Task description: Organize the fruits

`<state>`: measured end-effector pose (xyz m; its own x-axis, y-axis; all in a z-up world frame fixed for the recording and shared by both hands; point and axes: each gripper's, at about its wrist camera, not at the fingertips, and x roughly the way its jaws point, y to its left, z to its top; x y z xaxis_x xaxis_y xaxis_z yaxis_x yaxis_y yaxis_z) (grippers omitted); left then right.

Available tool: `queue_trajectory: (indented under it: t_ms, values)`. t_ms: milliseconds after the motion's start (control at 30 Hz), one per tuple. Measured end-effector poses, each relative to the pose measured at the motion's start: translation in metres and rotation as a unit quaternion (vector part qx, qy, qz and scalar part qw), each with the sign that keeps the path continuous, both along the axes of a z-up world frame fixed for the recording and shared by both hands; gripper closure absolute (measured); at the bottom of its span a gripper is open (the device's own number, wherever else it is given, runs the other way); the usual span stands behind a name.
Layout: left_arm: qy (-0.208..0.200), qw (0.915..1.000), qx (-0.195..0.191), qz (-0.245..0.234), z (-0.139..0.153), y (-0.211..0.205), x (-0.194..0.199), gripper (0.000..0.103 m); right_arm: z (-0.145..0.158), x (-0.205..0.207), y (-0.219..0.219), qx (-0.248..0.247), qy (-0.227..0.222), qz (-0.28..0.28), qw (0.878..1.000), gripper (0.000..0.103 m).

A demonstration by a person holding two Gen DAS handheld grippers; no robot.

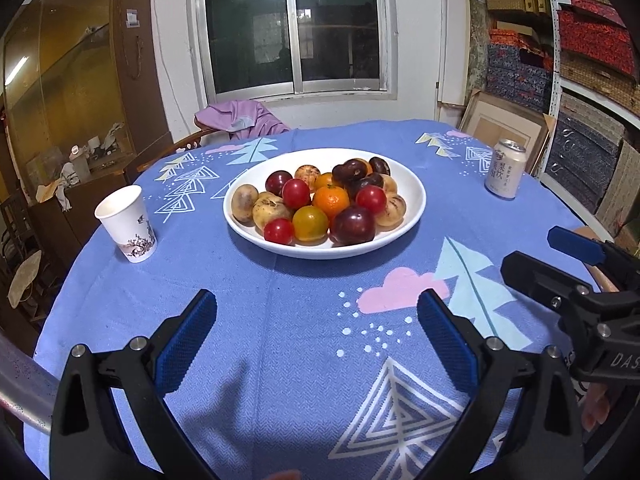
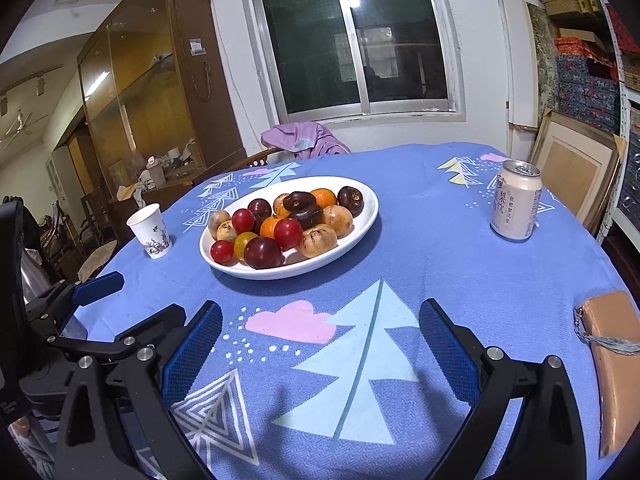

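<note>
A white oval plate (image 1: 412,188) (image 2: 362,216) stands in the middle of the round table, heaped with mixed fruit: red cherry tomatoes (image 1: 296,193), an orange mandarin (image 1: 331,200), dark plums (image 1: 353,225) (image 2: 263,252), a yellow tomato (image 1: 310,223) and brownish passion fruits (image 1: 271,211) (image 2: 318,242). My left gripper (image 1: 316,312) is open and empty, low over the cloth in front of the plate. My right gripper (image 2: 320,320) is open and empty, beside it to the right; it also shows in the left wrist view (image 1: 540,258).
A blue patterned tablecloth (image 1: 320,360) covers the table. A paper cup (image 1: 127,224) (image 2: 150,231) stands left of the plate. A drink can (image 1: 505,169) (image 2: 516,205) stands at the right. A tan pouch (image 2: 616,360) lies at the right edge. A chair with purple cloth (image 1: 240,118) stands behind.
</note>
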<state>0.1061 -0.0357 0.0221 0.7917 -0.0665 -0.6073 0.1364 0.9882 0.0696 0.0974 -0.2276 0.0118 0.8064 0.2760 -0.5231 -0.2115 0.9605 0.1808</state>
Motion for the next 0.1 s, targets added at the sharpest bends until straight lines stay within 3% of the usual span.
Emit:
queue_trajectory:
  t_ms: [100]
  values:
    - [0.000,1.0000,-0.001,0.005,-0.0003,0.0014,0.0010,0.004,0.0003,-0.0004,0.0005,-0.004,-0.002,0.000,1.000,0.003]
